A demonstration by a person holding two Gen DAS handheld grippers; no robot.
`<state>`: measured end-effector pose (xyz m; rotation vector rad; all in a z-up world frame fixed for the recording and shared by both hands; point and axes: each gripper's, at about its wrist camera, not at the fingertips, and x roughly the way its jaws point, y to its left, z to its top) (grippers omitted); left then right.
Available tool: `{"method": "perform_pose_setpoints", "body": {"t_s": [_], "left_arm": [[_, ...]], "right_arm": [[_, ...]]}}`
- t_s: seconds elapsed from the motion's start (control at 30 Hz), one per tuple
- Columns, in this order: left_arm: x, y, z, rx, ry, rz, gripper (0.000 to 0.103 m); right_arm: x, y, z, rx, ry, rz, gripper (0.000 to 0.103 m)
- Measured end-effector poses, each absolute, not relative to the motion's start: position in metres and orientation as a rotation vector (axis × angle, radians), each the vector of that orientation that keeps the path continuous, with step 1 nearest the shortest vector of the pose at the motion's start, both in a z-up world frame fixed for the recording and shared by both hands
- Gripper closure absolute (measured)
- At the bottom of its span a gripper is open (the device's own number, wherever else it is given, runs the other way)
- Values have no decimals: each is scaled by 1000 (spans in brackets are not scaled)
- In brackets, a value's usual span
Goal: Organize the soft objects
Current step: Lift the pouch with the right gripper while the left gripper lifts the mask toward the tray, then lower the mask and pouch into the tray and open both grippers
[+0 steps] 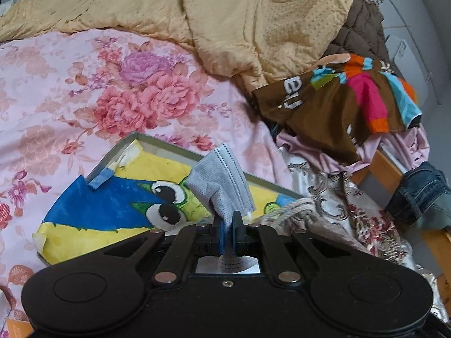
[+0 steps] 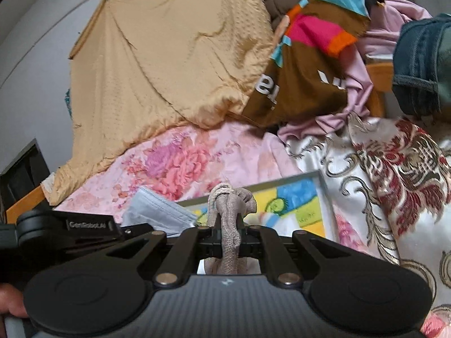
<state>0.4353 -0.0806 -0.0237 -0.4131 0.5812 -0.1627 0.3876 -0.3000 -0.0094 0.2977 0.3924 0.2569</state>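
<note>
Left wrist: left hand-held gripper [image 1: 228,225] clamped tight on a grey face mask [image 1: 222,180], held over the picture tray [image 1: 135,138] on the floral bed sheet [image 1: 70,84].

Right wrist: right hand-held gripper [image 2: 229,222] pinched fully on a beige drawstring cloth [image 2: 229,211], near the same tray [image 2: 296,175].

Judgement: carry step. Next move calls for choosing a drop spot, then releasing each item cleanly.

You get soft, even daylight with faint shadows; both fisheye views bend hard at dark corners (the right one blurs slightly throughout).
</note>
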Motion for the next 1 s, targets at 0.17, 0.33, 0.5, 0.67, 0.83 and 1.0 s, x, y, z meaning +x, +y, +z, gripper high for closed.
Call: {"method": "perform_pose_setpoints", "body": {"t_s": [0.17, 0.33, 0.5, 0.67, 0.83, 1.0], "left_arm": [[439, -81, -33, -371, 631, -117, 98], [443, -82, -42, -341, 690, -90, 95], [441, -87, -42, -296, 696, -94, 94], [439, -89, -40, -271, 698, -71, 84], [435, -86, -37, -259, 701, -50, 68], [427, -80, -31, -251, 686, -34, 55]], "right_arm": [[393, -301, -16, 290, 439, 227, 96], [395, -300, -19, 272, 476, 185, 94], [395, -296, -19, 215, 484, 150, 91], [395, -294, -20, 182, 493, 125, 85], [395, -295, -20, 163, 503, 105, 68], [395, -295, -20, 158, 509, 106, 53]]}}
